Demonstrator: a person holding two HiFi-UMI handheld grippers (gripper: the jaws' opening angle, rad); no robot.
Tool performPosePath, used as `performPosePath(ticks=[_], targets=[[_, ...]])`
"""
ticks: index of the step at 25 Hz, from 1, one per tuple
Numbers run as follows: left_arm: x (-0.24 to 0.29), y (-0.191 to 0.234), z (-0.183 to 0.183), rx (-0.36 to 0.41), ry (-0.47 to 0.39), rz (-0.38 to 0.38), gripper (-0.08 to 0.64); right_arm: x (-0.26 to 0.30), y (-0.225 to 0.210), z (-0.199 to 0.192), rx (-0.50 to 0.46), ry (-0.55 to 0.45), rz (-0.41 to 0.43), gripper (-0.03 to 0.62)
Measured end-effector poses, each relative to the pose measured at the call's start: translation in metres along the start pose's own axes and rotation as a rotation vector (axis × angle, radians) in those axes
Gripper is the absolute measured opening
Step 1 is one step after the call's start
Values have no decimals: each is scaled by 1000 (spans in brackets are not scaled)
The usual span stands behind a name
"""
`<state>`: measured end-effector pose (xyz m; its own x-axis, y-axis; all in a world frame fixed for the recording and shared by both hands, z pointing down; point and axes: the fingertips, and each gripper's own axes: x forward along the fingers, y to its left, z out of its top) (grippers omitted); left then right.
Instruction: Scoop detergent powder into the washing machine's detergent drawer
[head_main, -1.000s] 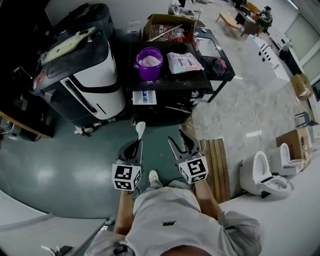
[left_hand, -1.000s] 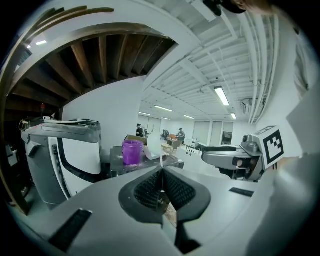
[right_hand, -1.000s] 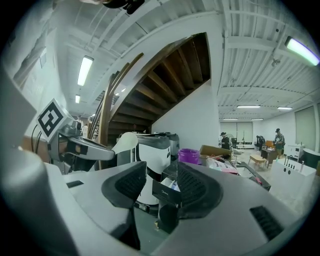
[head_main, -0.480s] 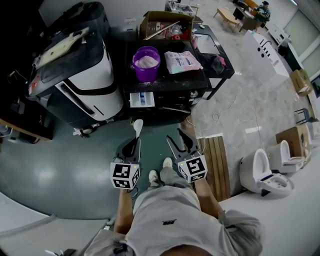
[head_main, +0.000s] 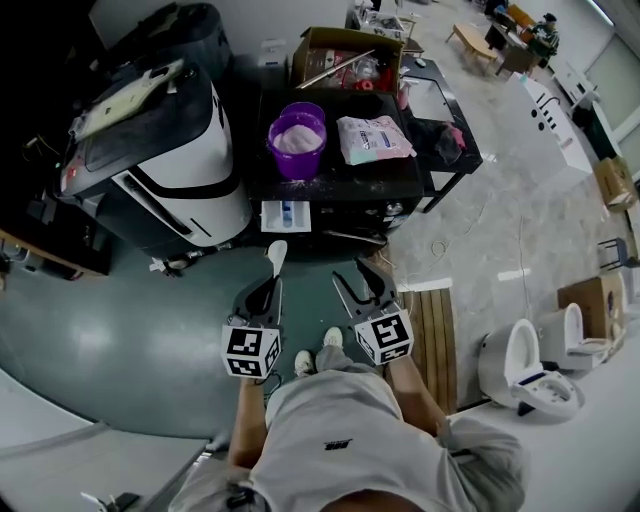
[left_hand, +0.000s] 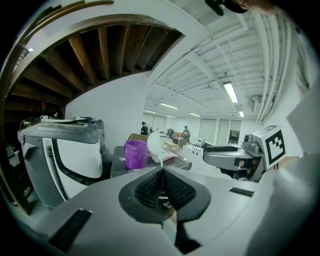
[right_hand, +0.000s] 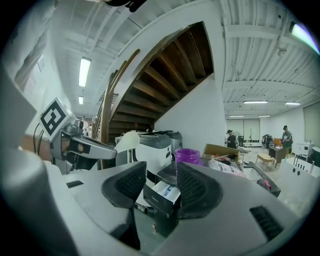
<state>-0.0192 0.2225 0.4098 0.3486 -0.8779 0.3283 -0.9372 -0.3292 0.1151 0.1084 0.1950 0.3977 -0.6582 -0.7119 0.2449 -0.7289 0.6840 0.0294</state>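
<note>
As left tongs (head_main: 272, 284) pinch the white scoop (head_main: 277, 253) — right tongs (head_main: 358, 278) gape.

All three views are fisheye: straight lines bow and the corners go black. Light is even and fairly bright. One ceiling lamp (left_hand: 231, 92) glows above and right of the left gripper (left_hand: 161, 172), and a second lamp (right_hand: 83, 71) above and left of the right gripper (right_hand: 161, 186). The floor (head_main: 85, 345) left of the left gripper shows a soft sheen. The stair underside (right_hand: 170, 75) above the right gripper is dark. Both grippers' near bodies are out of focus.
</note>
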Motion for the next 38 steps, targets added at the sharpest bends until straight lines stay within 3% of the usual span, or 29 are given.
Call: performPosePath(ticks=[18,28,38], targets=[[57,-6,32,20,-2,107,17,36,-65,6,9,-29,92,181],[92,14,41,18,2,100,15,70,-89,8,9,-14,86,181],[136,63,54,18,8,61,15,132,-106,14,11,6,52,181]])
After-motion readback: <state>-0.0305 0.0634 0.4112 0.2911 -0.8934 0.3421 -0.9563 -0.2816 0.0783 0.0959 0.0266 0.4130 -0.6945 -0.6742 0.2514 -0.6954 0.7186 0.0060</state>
